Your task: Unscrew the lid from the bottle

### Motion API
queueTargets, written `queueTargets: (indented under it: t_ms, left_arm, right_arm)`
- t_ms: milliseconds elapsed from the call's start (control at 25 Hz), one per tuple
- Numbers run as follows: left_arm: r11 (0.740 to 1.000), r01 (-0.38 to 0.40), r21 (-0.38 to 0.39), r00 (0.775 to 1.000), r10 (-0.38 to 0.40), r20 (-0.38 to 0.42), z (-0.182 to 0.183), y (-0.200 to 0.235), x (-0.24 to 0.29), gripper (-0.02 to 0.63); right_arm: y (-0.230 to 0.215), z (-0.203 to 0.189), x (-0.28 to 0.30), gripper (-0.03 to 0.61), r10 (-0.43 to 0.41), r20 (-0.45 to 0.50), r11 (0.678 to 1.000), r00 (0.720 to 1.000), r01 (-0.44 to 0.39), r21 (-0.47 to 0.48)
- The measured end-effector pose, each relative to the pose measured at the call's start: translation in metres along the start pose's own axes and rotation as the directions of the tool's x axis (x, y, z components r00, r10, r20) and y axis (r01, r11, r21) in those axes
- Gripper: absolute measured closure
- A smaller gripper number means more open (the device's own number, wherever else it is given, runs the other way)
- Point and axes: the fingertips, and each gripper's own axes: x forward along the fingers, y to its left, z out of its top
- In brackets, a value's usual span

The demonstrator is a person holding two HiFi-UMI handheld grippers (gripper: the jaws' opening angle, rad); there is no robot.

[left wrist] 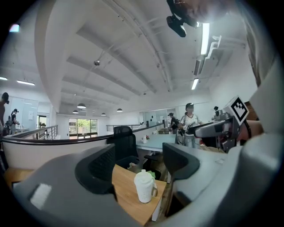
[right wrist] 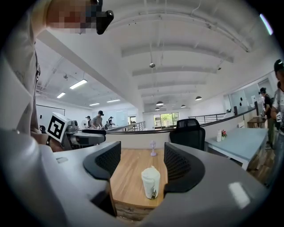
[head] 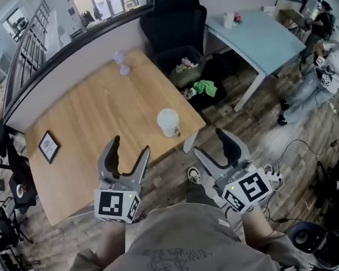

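Note:
A white bottle (head: 168,123) with its white lid on stands upright near the front right corner of the wooden table (head: 94,119). Both grippers hover short of the table's front edge, apart from the bottle. My left gripper (head: 129,149) is open and empty, below and left of the bottle. My right gripper (head: 209,144) is open and empty too, below and right of it. In the left gripper view the bottle (left wrist: 145,186) shows between the open gripper (left wrist: 137,167), farther off. In the right gripper view the bottle (right wrist: 151,182) stands ahead of the open gripper (right wrist: 142,165).
A small purple fan (head: 121,63) stands at the table's far edge and a framed picture (head: 49,146) lies at its left. A black office chair (head: 174,23) and a filled bin (head: 183,67) sit beyond the right corner. A light blue desk (head: 261,35) and a person (head: 326,71) are at the right.

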Motion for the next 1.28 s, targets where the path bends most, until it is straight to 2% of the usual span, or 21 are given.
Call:
queueTargets:
  t_ms: [360,480,800,1040,1160,1280]
  left_arm:
    - [0.994,-0.104,-0.032,0.994,0.103,-0.038,-0.002,0.015,0.085,0.282]
    - [0.988,-0.141,-0.056,0.989,0.138,-0.051,-0.007,0.02,0.105,0.282]
    - [0.965,-0.26,-0.037,0.964,0.258,-0.065,-0.014,0.038,0.124,0.278]
    - [0.959,-0.273,-0.079,0.961,0.269,-0.065,-0.026,0.044,0.12,0.275]
    - [0.97,-0.241,-0.034,0.968,0.237,-0.084,-0.035,0.043,0.121,0.253]
    - [0.979,-0.202,-0.012,0.969,0.198,-0.145,-0.051,0.041,0.122,0.252]
  right_arm:
    - [-0.082,0.015,0.081,0.285,0.181,-0.047,0.983,0.982,-0.182,-0.018]
    - [-0.098,0.013,0.106,0.285,0.248,-0.07,0.968,0.966,-0.25,-0.024]
    - [-0.12,0.005,0.16,0.285,0.394,-0.113,0.916,0.912,-0.399,-0.028]
    - [-0.115,-0.001,0.18,0.285,0.448,-0.123,0.892,0.886,-0.452,0.0]
    - [-0.11,-0.004,0.186,0.285,0.453,-0.135,0.89,0.881,-0.457,0.008]
    - [-0.105,-0.007,0.19,0.285,0.446,-0.147,0.894,0.883,-0.448,0.022]
